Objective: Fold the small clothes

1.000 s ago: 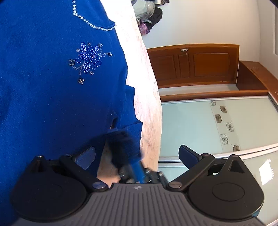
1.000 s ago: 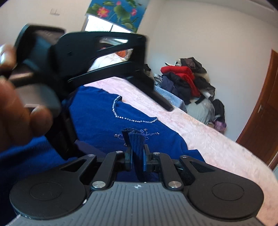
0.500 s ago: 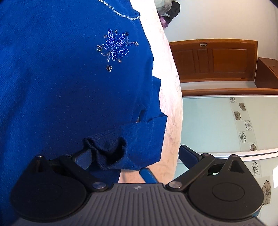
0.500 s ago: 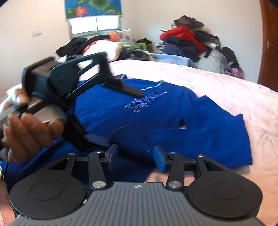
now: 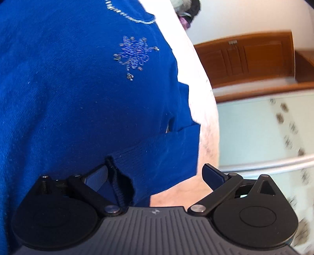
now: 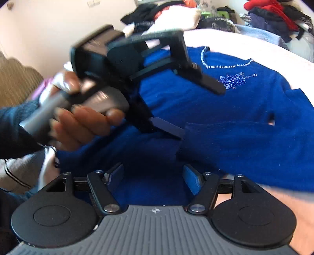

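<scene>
Blue sweater [image 6: 225, 109] lies flat on the pink bed [image 6: 245, 49], filling mid-frame; its folded sleeve cuff sits just beyond the right tongs [image 6: 155, 177], whose jaws are opening with nothing between them. Left tongs [image 5: 155, 174] spread wide at the cuff, lower frame, gripping nothing. Clothes pile [image 6: 274, 17] upper right; wooden door [image 5: 245, 56] behind.

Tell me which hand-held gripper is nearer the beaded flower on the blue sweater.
Left. The left hand-held gripper reaches over the blue sweater, one finger ending just beside the beaded flower. The right hand-held gripper, jaws opening with nothing gripped, sits back near the hem.
</scene>
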A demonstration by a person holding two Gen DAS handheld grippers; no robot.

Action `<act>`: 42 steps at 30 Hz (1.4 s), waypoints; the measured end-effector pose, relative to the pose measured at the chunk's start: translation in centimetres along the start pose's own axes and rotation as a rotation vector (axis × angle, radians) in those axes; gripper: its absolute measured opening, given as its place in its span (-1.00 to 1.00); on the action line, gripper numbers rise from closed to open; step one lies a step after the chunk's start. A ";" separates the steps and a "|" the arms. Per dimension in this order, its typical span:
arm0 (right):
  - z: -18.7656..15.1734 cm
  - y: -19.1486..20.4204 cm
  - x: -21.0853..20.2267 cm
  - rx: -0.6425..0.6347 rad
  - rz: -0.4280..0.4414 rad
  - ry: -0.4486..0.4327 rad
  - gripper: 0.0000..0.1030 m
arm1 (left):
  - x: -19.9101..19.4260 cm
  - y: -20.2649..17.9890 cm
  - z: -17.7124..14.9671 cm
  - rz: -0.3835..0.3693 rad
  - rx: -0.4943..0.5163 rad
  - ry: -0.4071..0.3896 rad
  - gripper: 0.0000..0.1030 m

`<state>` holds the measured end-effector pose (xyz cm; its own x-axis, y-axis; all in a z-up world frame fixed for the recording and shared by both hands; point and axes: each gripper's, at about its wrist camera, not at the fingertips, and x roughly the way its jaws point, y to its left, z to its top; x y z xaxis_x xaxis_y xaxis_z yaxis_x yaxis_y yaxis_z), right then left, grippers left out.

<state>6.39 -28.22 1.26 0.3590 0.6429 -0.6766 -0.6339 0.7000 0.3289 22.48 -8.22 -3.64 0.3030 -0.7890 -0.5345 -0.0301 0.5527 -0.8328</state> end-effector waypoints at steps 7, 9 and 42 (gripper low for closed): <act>-4.0 0.4 -5.3 0.215 -0.053 -0.180 0.46 | 1.1 -2.1 -1.4 0.142 0.180 -0.009 -0.32; -5.2 0.4 -6.4 0.280 -0.048 -0.217 0.46 | 1.6 -1.7 -1.4 0.119 0.148 0.016 -0.36; 2.0 -6.2 -2.7 0.417 0.093 -0.241 0.49 | -18.9 5.3 6.5 0.331 0.221 -0.551 -0.92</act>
<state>10.74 -33.67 2.34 0.4931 0.7278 -0.4766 -0.3602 0.6694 0.6497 22.79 11.33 2.97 0.7545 -0.3493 -0.5557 -0.0269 0.8295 -0.5579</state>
